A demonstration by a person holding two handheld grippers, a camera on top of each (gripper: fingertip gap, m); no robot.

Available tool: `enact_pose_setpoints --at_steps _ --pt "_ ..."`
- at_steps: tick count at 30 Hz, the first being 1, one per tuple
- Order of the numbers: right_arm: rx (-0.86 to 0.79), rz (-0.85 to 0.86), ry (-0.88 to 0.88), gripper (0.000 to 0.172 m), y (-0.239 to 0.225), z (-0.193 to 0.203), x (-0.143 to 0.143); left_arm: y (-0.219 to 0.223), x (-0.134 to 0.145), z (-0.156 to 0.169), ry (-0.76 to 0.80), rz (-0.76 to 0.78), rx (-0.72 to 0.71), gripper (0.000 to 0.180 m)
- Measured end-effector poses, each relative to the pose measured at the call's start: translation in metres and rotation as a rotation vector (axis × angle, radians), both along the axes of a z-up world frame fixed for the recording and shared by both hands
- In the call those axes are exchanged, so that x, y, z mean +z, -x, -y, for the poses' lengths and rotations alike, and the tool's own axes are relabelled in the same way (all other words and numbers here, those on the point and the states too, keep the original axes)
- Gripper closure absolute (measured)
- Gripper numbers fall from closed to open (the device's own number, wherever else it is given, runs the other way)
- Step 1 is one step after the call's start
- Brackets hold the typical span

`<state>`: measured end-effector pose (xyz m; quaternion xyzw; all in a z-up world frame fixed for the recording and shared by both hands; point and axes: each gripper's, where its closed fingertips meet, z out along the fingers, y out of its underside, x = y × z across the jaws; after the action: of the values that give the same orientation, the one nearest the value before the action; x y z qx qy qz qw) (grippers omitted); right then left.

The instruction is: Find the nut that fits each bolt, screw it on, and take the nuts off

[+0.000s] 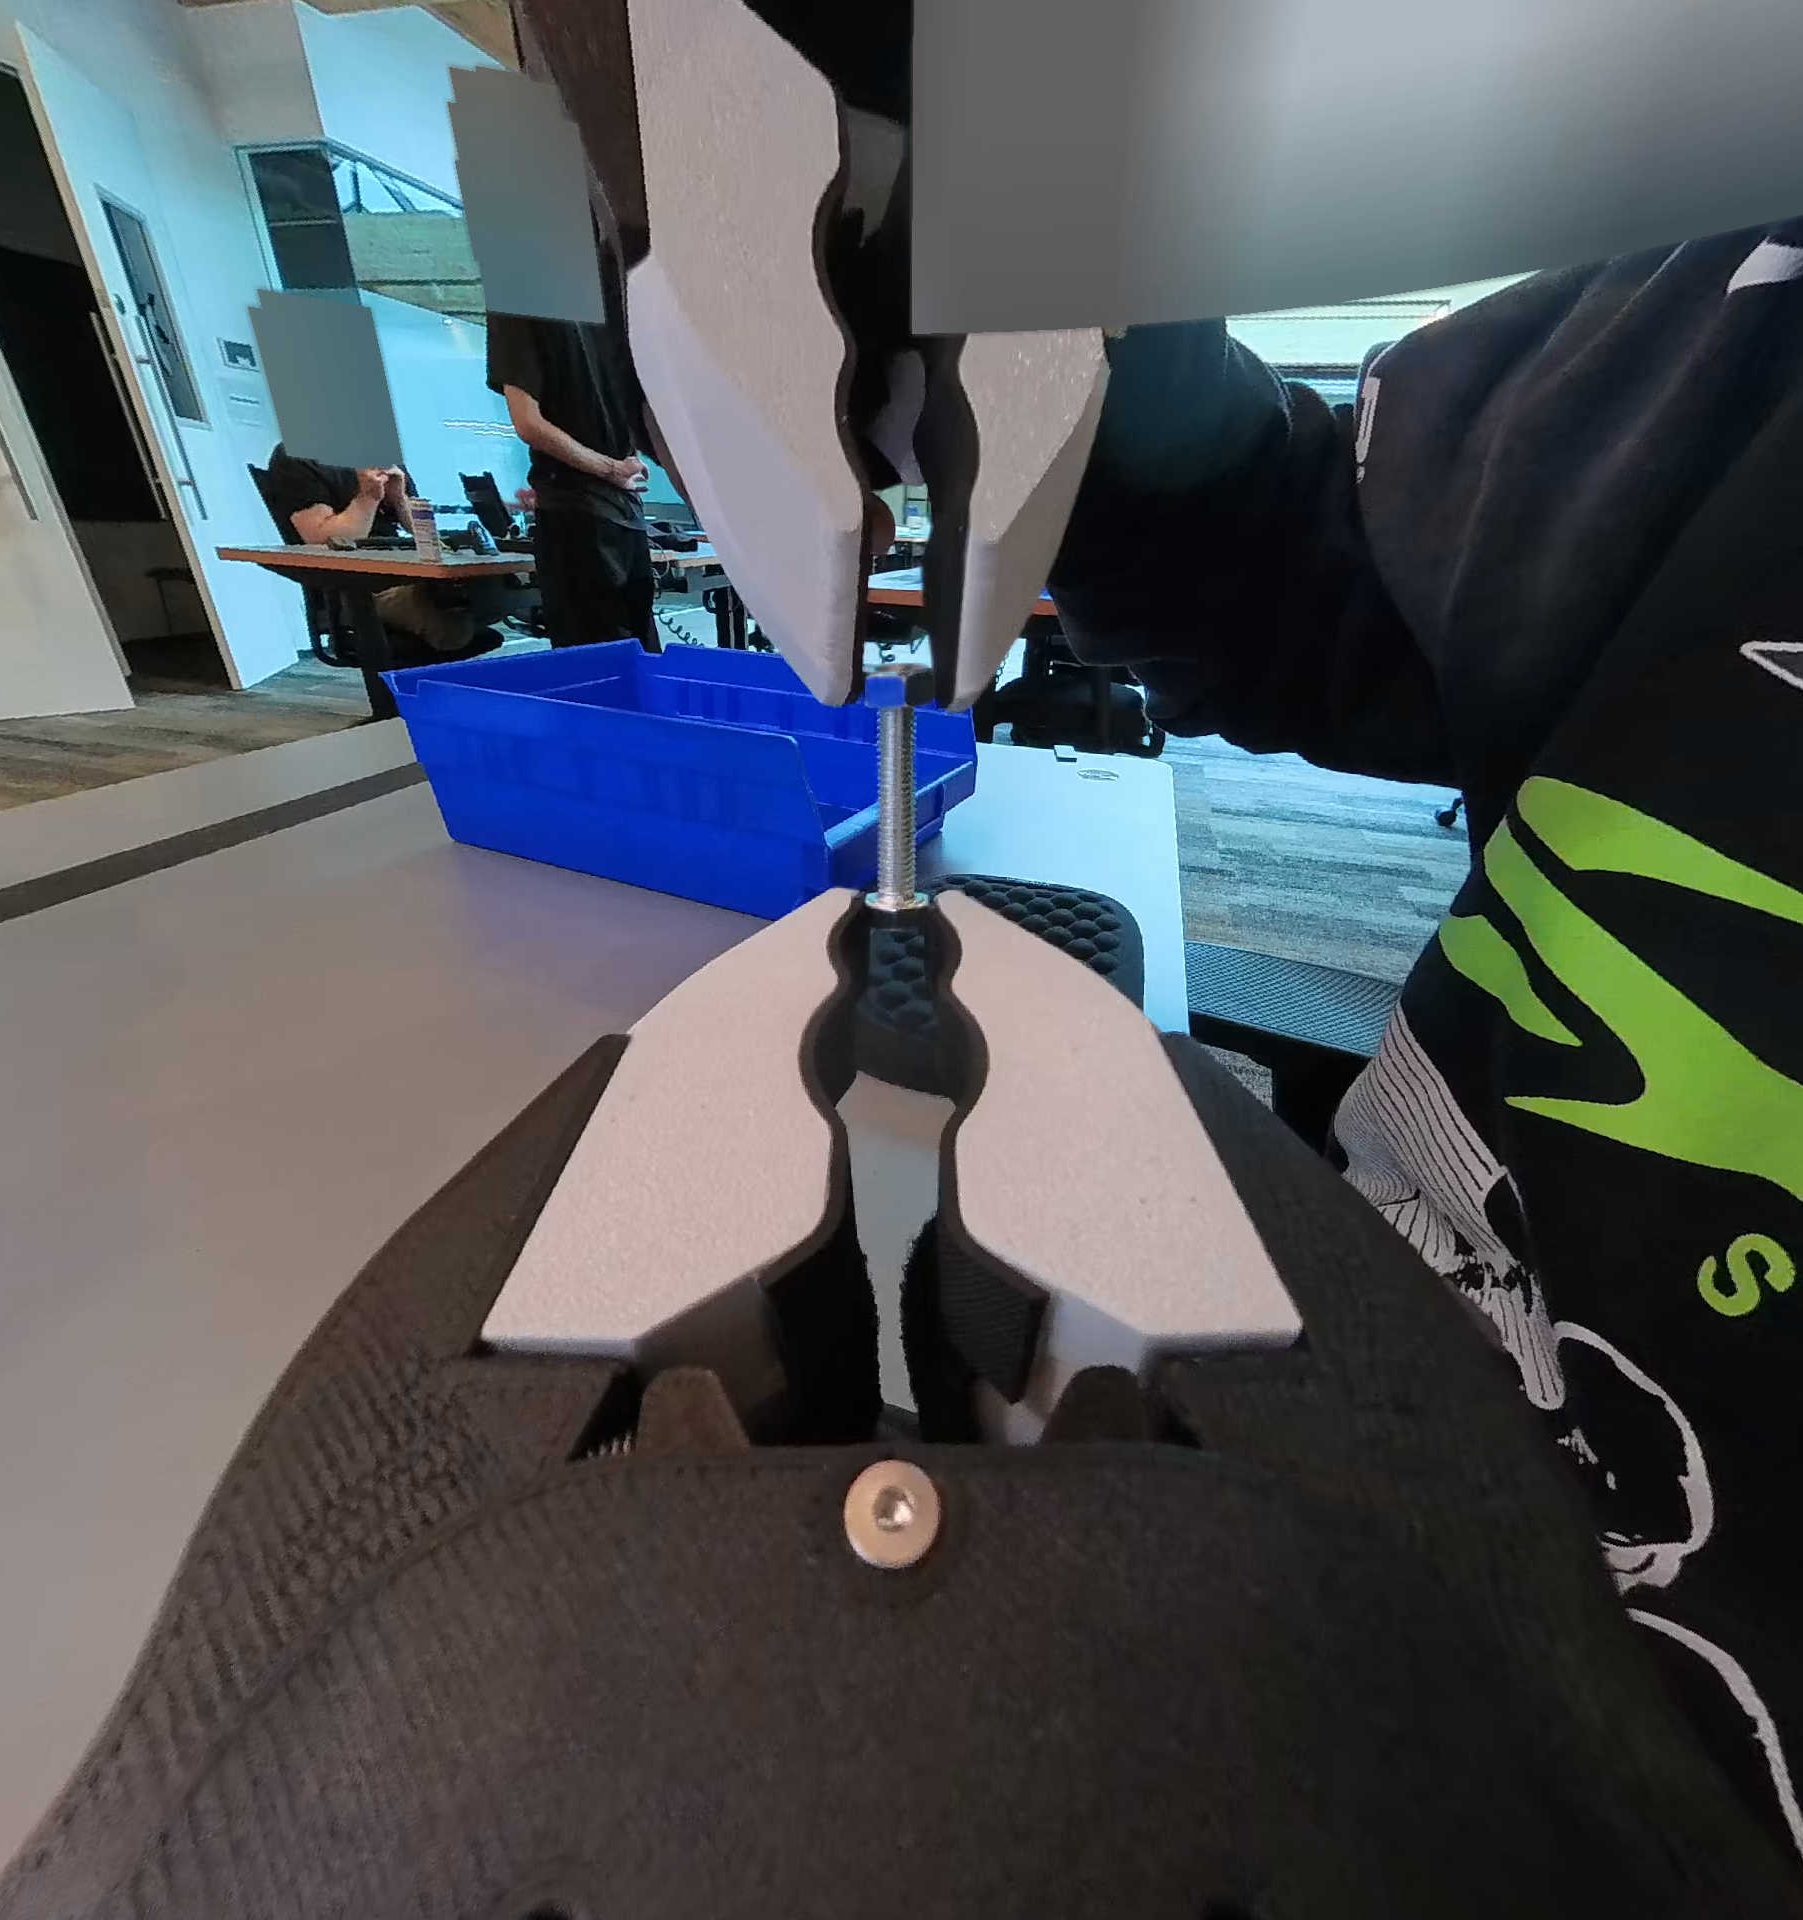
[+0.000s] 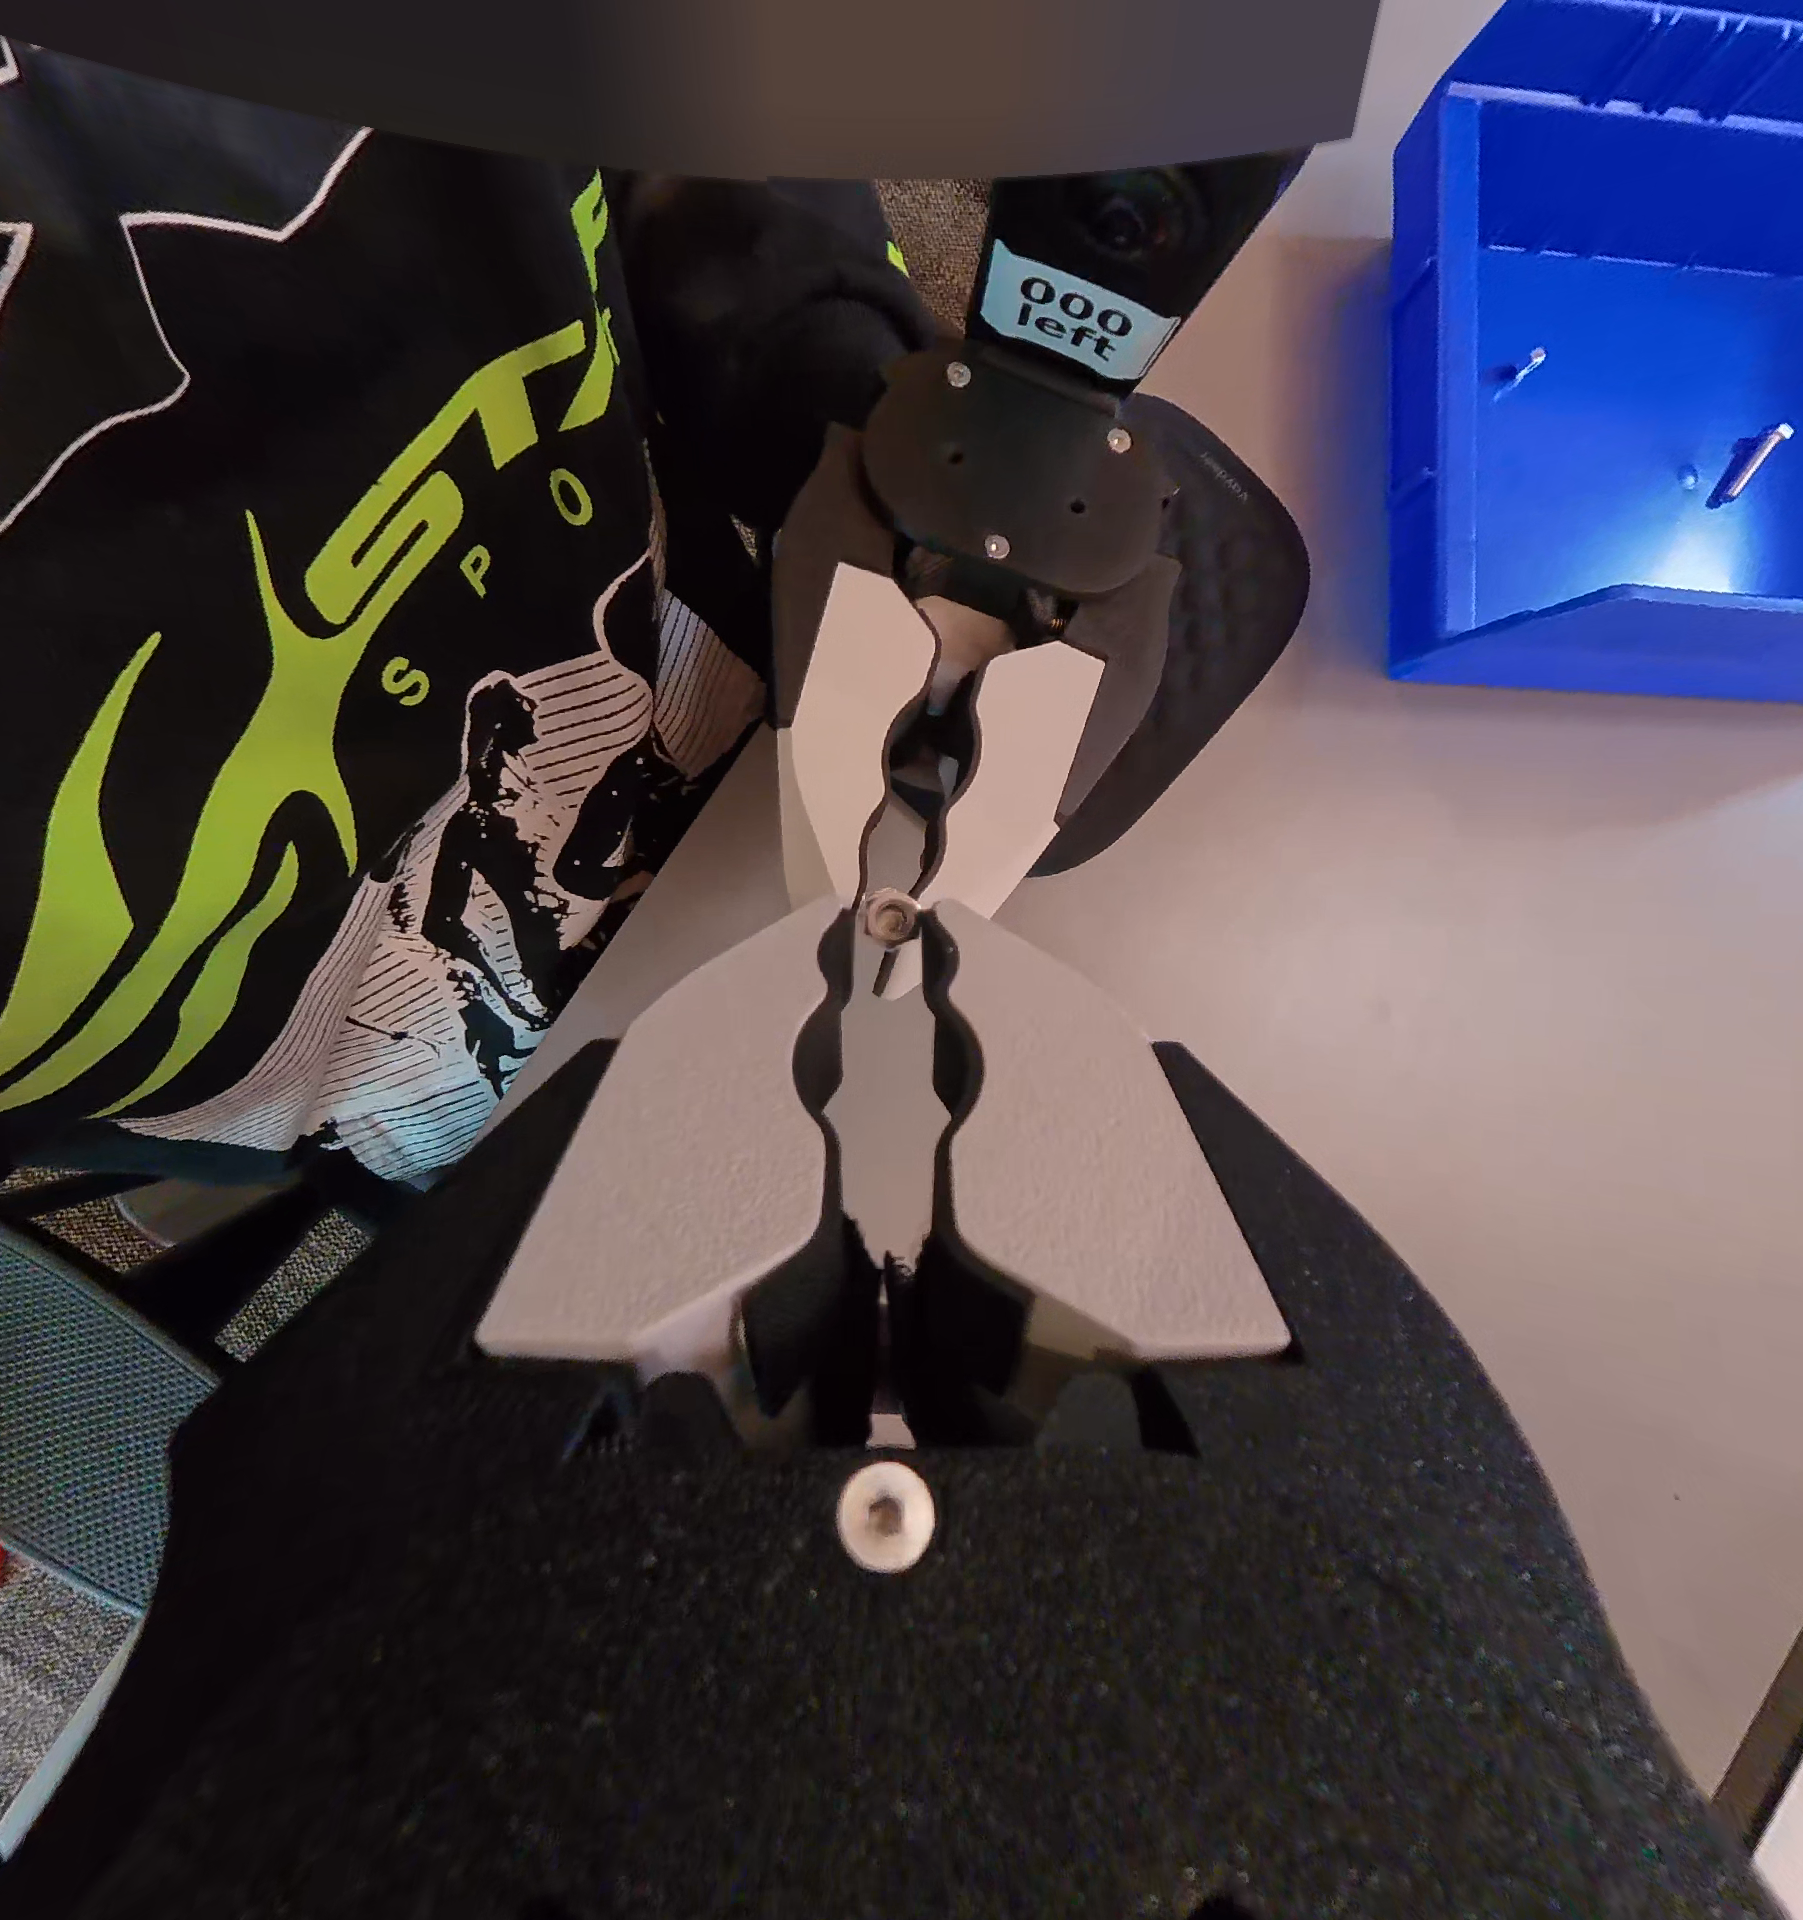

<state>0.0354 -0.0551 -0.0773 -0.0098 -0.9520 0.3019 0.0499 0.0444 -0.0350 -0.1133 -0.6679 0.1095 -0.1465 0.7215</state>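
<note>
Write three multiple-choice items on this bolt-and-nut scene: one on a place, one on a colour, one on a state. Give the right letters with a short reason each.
1. Where does the bin stand?
A. on the table beyond the grippers
B. on the floor
C. on a chair

2. What colour is the bin?
A. red
B. blue
C. green

3. How is the bolt held?
A. lying loose on the table
B. upright, gripped at both ends by the left gripper and the right gripper
C. lying in the bin

Answers: 1 A, it sits on the grey tabletop behind the fingertips. 2 B, its walls are bright blue. 3 B, the bolt spans the gap, each gripper closed on one end.
</note>
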Motion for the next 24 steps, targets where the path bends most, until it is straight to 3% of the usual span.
enact_pose_setpoints --at_steps 10,14,19,24 --pt "0.000 -0.016 0.037 0.154 0.002 0.002 0.001 0.003 0.000 0.001 -0.005 0.002 0.000 0.171" --pt "-0.071 -0.049 0.098 0.143 0.010 0.002 0.006 0.009 0.002 0.001 -0.017 0.005 0.032 0.171" --pt "-0.337 -0.090 0.532 0.113 0.033 0.011 0.020 0.029 0.003 -0.002 -0.027 0.022 0.136 0.171" --pt "-0.499 -0.180 0.862 0.113 0.041 0.014 0.016 0.047 0.000 -0.004 -0.008 -0.005 0.236 0.170"
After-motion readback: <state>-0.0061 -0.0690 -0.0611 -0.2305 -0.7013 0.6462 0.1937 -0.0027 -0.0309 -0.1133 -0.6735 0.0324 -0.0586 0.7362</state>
